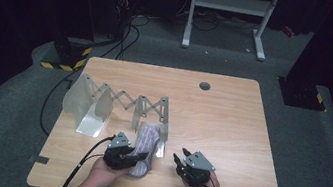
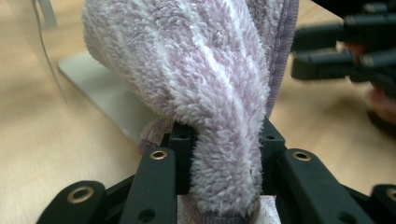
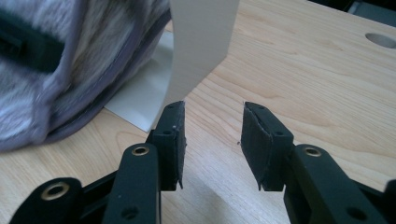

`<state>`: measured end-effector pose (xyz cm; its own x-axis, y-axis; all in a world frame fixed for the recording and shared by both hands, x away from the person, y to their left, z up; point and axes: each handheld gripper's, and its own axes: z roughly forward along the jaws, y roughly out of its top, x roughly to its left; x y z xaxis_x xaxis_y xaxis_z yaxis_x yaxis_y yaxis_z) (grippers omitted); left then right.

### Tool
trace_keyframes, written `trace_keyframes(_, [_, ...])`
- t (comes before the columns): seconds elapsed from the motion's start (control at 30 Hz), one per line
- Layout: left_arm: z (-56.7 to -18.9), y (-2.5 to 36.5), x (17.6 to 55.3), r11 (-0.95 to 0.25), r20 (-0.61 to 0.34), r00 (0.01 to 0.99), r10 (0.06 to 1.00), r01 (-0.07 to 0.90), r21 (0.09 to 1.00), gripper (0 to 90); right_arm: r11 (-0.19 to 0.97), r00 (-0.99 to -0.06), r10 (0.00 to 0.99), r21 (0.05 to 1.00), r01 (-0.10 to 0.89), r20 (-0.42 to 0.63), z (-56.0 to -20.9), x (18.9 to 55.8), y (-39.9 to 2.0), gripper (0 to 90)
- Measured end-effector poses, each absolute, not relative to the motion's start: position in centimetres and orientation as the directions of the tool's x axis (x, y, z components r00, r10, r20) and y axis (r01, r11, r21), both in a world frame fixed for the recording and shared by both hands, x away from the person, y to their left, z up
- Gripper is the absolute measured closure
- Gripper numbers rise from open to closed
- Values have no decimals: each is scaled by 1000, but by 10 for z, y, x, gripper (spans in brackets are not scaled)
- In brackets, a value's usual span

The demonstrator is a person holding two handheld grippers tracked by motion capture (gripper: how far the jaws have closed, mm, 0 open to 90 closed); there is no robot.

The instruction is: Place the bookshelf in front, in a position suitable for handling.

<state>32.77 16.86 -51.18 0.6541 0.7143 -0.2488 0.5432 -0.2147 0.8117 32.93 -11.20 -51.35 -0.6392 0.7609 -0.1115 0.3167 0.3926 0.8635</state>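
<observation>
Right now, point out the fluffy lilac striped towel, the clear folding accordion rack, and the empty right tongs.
Fluffy lilac striped towel (image 2: pixel 219 84), left gripper view, middle of its bunched pile.
Clear folding accordion rack (image 1: pixel 88 99), high view, its left end panel.
Right tongs (image 3: pixel 212 140), right gripper view, gap midway between the black tips.

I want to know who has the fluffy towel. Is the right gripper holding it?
No, the right gripper has open jaws with nothing between them, while the left gripper pinches the towel.
</observation>
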Motion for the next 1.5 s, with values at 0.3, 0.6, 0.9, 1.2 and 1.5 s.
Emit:
trace_keyframes(0.3, [-516,174,322,-222,-251,659,709,547,807,643,375,-667,740,877,301,-88,-502,330,-94,593])
trace_keyframes(0.6, [-517,185,315,-214,-261,651,713,557,803,643,394,-682,725,871,292,-100,-491,338,-79,613])
trace_keyframes(0.9, [-517,181,318,-215,-255,652,715,551,806,643,390,-657,744,876,284,-118,-488,351,-69,859])
trace_keyframes(1.2, [-516,176,327,-189,-276,644,713,556,809,641,380,-616,777,878,292,-131,-490,381,-54,861])
trace_keyframes(1.5, [-517,174,329,-182,-284,635,719,566,804,598,331,-589,804,887,321,-86,-483,393,-64,692])
